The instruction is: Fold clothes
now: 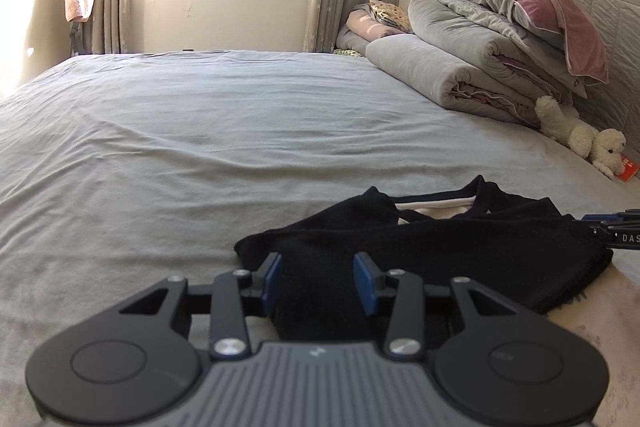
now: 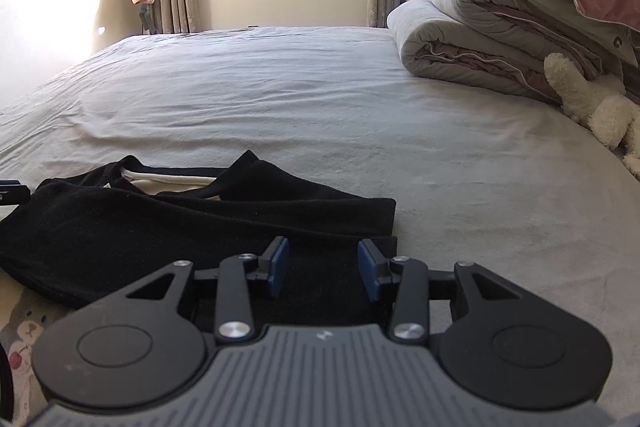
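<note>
Black garment (image 1: pixel 460 247) near edge hidden behind claws.

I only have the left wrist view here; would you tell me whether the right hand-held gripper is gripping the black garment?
Observer: No. The right hand-held gripper has its jaws apart, with the black garment showing between the pads but not pinched.
Operator: Thank you. How does the garment end on that side?
Observer: In a straight edge of two stacked layers, lying on the grey sheet.
Operator: Is anything else beside it?
Observer: A bear-print fabric lies at the garment's near left corner.
</note>
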The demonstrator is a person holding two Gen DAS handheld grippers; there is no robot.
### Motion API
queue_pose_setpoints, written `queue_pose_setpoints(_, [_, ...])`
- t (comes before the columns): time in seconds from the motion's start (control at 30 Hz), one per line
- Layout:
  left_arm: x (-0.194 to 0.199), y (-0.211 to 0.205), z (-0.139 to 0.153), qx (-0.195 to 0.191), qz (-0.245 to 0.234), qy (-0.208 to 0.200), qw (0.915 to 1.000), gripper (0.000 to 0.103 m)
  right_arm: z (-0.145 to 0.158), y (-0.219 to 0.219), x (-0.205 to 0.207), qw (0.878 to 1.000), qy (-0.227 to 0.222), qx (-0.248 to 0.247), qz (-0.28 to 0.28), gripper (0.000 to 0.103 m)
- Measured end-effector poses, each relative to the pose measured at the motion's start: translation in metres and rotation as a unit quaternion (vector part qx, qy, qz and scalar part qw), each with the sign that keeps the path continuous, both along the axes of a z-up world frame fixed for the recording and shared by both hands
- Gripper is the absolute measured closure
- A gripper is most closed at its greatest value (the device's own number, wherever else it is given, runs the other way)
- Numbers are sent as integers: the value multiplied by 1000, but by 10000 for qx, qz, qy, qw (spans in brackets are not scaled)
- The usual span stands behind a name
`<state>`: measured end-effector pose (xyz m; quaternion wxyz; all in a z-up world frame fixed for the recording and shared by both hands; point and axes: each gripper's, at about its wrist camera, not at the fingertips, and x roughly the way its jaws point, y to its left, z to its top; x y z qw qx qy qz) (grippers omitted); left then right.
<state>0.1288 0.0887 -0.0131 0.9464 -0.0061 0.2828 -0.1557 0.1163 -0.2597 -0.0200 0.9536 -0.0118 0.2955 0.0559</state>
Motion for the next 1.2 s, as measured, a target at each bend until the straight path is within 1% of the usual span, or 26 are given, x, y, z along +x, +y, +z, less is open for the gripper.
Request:
queue_pose_setpoints(0.07, [-12,0,-6,98,-139,124,9998,63,0,2,-11,9999,39,-85,86,60])
queue_pose_setpoints(0.13, [-19,-4,-16,318,-210,259,9989,63,-6,4,-16,9995,169,-274,77,60])
queue_pose_setpoints(0.17, [-21,-5,-20,396,-222,281,9986,63,-8,4,-18,9993,202,-322,69,60])
queue_pose_setpoints(0.23, [-25,-8,-19,460,-121,331,9983,62,-10,4,-20,9989,244,-387,51,60])
queue_pose_setpoints(0.3, [-29,-10,-11,460,-2,389,9982,63,-3,5,-26,9992,232,-314,-8,59])
queue_pose_setpoints(0.37, [-39,-13,-1,454,0,313,9985,63,7,4,-35,9997,186,-178,11,58])
queue_pose_setpoints(0.43, [-49,-15,4,472,-33,317,9984,62,13,3,-44,9997,169,-190,1,58])
queue_pose_setpoints(0.5, [-59,-17,5,481,-67,396,9980,62,16,2,-52,9996,180,-203,-35,58])
queue_pose_setpoints(0.57, [-68,-18,4,498,-102,524,9973,62,17,-2,-61,9996,249,-101,-91,58])
queue_pose_setpoints(0.73, [-93,-22,-7,543,-164,783,9953,62,9,-6,-85,9984,557,-17,-132,58])
queue_pose_setpoints(0.83, [-109,-26,-11,609,-198,839,9944,62,1,-7,-98,9972,729,-7,-155,58])
queue_pose_setpoints(1.0, [-131,-29,-11,701,-242,923,9930,62,-6,-12,-117,9955,927,51,-212,58])
queue_pose_setpoints(1.2, [-152,-33,-7,920,-98,1050,9902,62,-6,-14,-137,9938,1092,11,-224,57])
